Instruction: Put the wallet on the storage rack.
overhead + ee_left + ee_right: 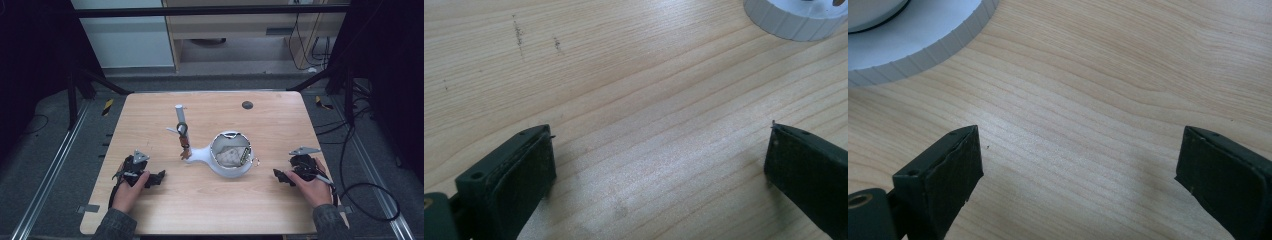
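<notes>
1. Setup at that point: a white long-handled pot (pixel 229 156) sat about mid-bench (pixel 165 210), with what looked like a crumpled cloth or bag inside it and something yellow-green at its rim. I couldn't tell exactly what the stuff was. The pot's handle pointed away toward the left claw's side, and a white post with a dark and brown thing hanging on it (pixel 182 131) stood just beyond the handle's tip.

2. The left claw (pixel 156 178) rested on the bench well to the left of the pot, jaws spread wide and gripping nothing. In the left gripper view it was bare wood between the pads, with the pot's ribbed wall (pixel 796 22) up in the corner.

3. The right claw (pixel 280 176) sat on the other side of the pot, closer to it, jaws also wide apart and empty. The ribbed rim (pixel 928 47) showed near its left pad.

4. What could have gone wrong, in my opinion:
- The pot looked light and round, so a one-sided push from the right claw would probably have slid or spun it instead of gripping it.
- If it spun, the handle could have swept into the post and tipped it.
- Grabbing the loose stuff inside risked dragging the pot along or snagging the small ring at its rim (pixel 255 161).
- Pads that low could have scraped the bench.
</notes>
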{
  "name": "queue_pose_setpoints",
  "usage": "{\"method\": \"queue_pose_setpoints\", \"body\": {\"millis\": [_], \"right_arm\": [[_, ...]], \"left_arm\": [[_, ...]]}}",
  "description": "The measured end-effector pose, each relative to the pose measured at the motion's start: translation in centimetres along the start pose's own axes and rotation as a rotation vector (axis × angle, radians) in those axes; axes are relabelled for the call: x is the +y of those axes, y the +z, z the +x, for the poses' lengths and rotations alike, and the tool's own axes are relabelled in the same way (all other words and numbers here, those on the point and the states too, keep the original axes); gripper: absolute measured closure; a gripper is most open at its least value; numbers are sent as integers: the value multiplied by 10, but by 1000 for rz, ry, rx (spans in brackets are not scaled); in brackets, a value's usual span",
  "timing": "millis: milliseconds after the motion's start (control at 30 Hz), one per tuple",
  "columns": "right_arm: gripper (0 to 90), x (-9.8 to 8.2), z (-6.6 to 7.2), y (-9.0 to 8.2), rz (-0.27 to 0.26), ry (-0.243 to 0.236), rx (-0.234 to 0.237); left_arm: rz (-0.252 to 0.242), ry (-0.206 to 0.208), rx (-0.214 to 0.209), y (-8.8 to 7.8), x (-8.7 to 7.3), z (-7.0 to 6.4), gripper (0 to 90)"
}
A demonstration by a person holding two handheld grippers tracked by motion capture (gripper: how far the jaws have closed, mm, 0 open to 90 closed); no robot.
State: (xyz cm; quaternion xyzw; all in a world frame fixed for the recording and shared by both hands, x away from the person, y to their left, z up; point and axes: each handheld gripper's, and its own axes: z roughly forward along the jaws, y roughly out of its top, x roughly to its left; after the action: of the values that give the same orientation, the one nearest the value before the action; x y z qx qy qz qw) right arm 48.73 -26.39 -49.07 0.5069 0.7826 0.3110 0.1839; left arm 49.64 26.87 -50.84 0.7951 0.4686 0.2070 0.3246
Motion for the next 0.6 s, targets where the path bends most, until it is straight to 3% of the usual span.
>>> {"method": "queue_pose_setpoints", "body": {"millis": [367,600], "right_arm": [[46,-1,-2,13,-35,61,-12],[40,-2,-2,19,-39,75,-22]], "left_arm": [[-1,-1,0,0,0,0,0],[0,0,0,0,0,0,0]]}}
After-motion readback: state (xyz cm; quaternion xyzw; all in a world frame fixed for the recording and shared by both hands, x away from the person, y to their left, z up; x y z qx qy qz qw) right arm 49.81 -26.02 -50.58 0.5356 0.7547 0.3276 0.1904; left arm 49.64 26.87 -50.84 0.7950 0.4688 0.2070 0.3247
